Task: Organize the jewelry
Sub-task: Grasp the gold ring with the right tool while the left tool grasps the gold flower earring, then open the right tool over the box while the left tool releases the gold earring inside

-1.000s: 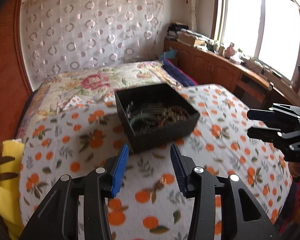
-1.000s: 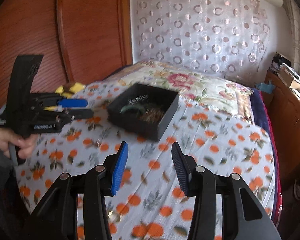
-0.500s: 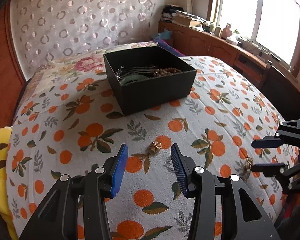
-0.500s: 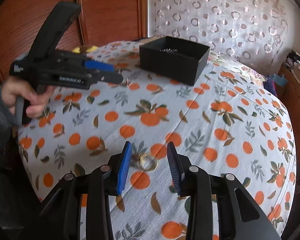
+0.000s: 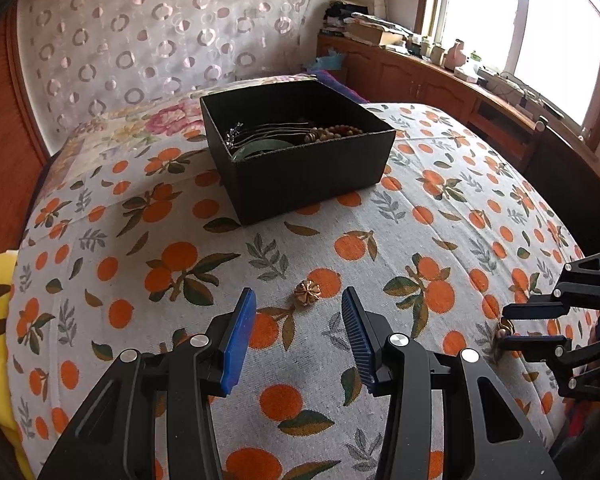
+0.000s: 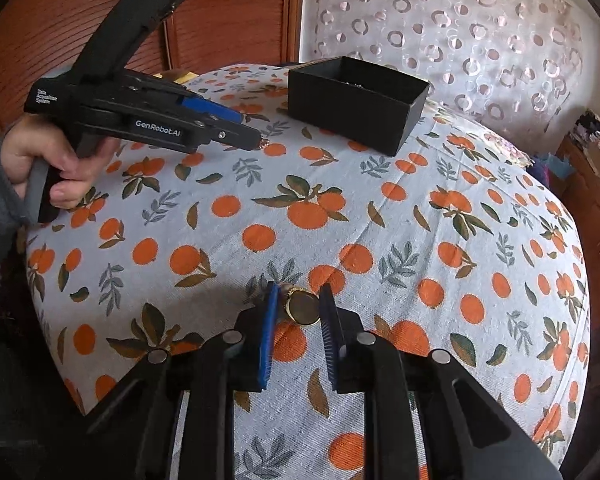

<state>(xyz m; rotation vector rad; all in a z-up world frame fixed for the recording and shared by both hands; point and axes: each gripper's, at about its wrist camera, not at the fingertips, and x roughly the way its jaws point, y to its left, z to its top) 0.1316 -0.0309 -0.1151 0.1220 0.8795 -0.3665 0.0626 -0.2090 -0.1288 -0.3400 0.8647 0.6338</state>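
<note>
Gold flower-shaped earring (image 5: 307, 293) sits on the orange-print bedspread (image 5: 440, 216), just ahead of my left hand-held gripper (image 5: 298, 334), whose jaws hang apart with nothing in them. Over on the right, my right hand-held gripper (image 6: 298, 320) has just been closing around the gold ring (image 6: 303, 307); the pads look to be touching it. So I'm mid-pickup. Next I'd say: firm the pinch, lift, carry it to the black box (image 6: 356, 100). Compared with a second back, both grippers are lower and closer to the bed.

The left gripper (image 5: 298, 334) is held tilted downward by a hand (image 6: 52, 170), fingers (image 5: 238, 340) parted; the right gripper's (image 6: 298, 320) jaws have just been closing
</note>
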